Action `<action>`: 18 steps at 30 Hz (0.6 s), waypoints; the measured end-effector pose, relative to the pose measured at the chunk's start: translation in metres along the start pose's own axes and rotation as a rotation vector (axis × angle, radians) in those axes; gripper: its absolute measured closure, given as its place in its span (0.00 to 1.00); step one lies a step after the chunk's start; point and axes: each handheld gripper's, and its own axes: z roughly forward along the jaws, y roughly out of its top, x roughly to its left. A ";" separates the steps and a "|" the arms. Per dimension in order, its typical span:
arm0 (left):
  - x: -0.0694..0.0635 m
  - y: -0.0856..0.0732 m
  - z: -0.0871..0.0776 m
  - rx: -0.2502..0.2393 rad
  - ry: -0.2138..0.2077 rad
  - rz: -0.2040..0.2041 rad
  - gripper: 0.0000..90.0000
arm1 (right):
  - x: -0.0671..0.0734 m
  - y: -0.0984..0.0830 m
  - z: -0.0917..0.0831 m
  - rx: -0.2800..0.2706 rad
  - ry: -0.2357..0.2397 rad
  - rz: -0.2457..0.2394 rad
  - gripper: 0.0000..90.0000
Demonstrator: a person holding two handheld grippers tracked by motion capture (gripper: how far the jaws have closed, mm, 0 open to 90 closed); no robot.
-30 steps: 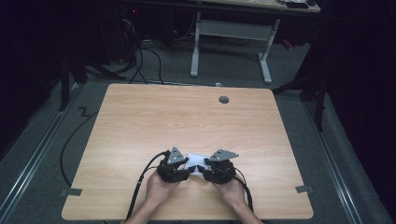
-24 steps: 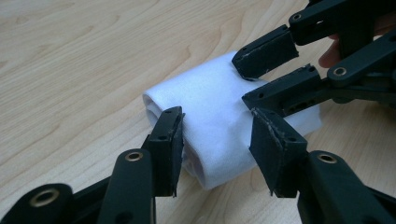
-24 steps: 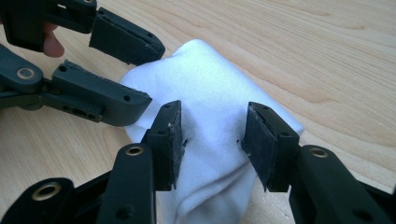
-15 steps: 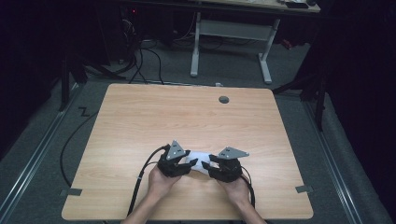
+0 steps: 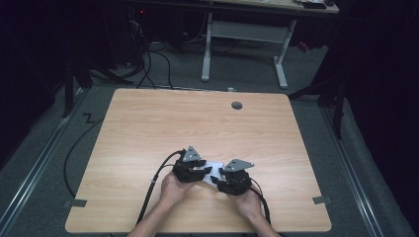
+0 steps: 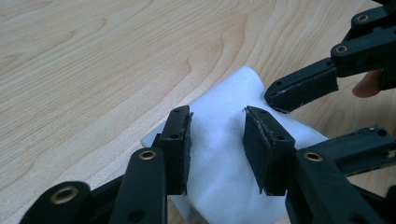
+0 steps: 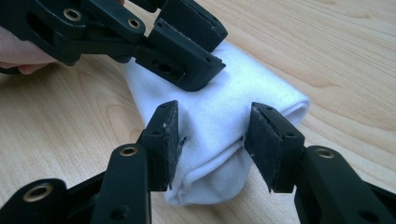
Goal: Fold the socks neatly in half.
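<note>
The white cloth (image 5: 213, 170) lies near the worktop (image 5: 148, 128) front edge, bare wood beyond. The left hand-held gripper (image 6: 217, 135), jaws just closing, and the right hand-held gripper (image 7: 212, 140), jaws just opening, both straddle the cloth, part-open.

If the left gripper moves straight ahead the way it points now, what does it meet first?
Most likely the folded white cloth, lying directly between and ahead of the left gripper; its jaws have just been closing. Depth is uncertain.

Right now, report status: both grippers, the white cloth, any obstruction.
Left gripper jaws just closing over the folded white cloth, not yet pinching. Right gripper jaws just opening, astride the cloth's folded end. Table bare around it; nothing in the way.
</note>
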 end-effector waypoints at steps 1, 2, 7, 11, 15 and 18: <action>0.001 0.001 0.001 -0.006 0.006 -0.008 0.69 | -0.001 0.000 0.001 -0.002 -0.008 -0.001 0.59; 0.002 0.002 0.003 -0.004 0.015 -0.010 0.69 | -0.003 0.001 0.002 -0.003 -0.018 0.005 0.59; 0.007 0.010 0.011 -0.009 0.067 -0.037 0.67 | -0.016 0.007 0.012 -0.001 -0.059 0.049 0.59; 0.009 0.014 0.014 -0.018 0.091 -0.063 0.62 | -0.026 0.012 0.016 0.006 -0.073 0.073 0.59; 0.008 0.014 0.003 -0.050 0.102 -0.063 0.49 | -0.029 0.011 0.011 -0.015 -0.062 0.091 0.58; 0.009 0.011 -0.012 -0.086 0.113 -0.075 0.44 | -0.029 0.011 -0.001 -0.062 -0.057 0.093 0.57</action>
